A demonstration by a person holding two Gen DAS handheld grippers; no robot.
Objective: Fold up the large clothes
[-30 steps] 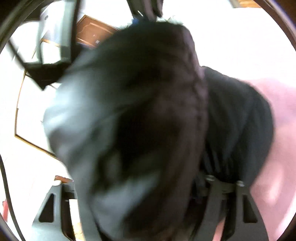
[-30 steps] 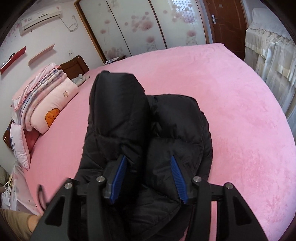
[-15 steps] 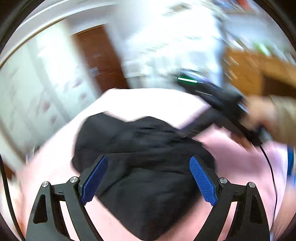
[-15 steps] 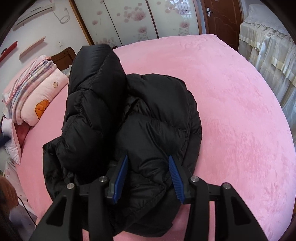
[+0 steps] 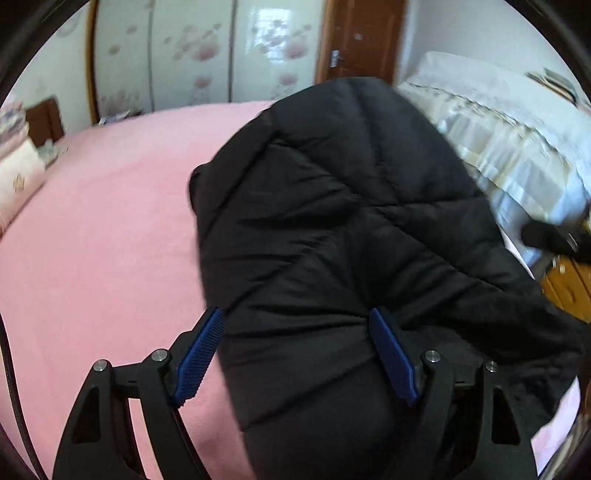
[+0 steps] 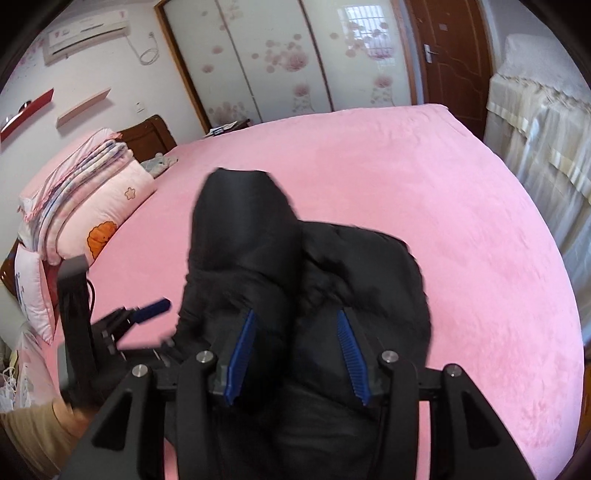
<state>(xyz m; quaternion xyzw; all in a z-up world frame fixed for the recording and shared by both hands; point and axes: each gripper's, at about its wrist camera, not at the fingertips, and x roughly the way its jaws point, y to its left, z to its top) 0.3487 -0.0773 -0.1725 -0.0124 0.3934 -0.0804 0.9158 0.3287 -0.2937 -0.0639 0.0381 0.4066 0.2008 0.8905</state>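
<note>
1. Left wrist view, far left: pink bed [image 5: 103, 240] fills the left half. A folded pale quilt lies at its edge, blurred.
2. Centre to right: black puffy jacket [image 5: 351, 221] lies bunched on the bed. Its far part stands up high in front of the brown door [image 5: 362, 40].
3. Left gripper [image 5: 295, 314]: jaws stand wide and have just been closing, w/ a thick fold of the jacket between them. The left pad touches the jacket's edge and the right pad lies against the cloth. I cannot tell if they really press.
4. Right wrist view, far left: stack of folded quilts [image 6: 92, 192] at the head of the bed, w/ an air conditioner [image 6: 88, 29] on the wall above.
5. Bottom left: a tan sleeve [image 6: 29, 424], and the left gripper seen from the side, just beside the jacket's left edge.
6. Centre: right gripper [image 6: 296, 314], jaws approx. half closed, clamped on the near part of the jacket. One padded part stands upright just beyond the left finger.
7. Behind: wardrobe doors [image 6: 277, 55] w/ pink flowers.
8. Far right: furniture under a pale cloth cover [image 6: 535, 129], beside the bed.
</note>
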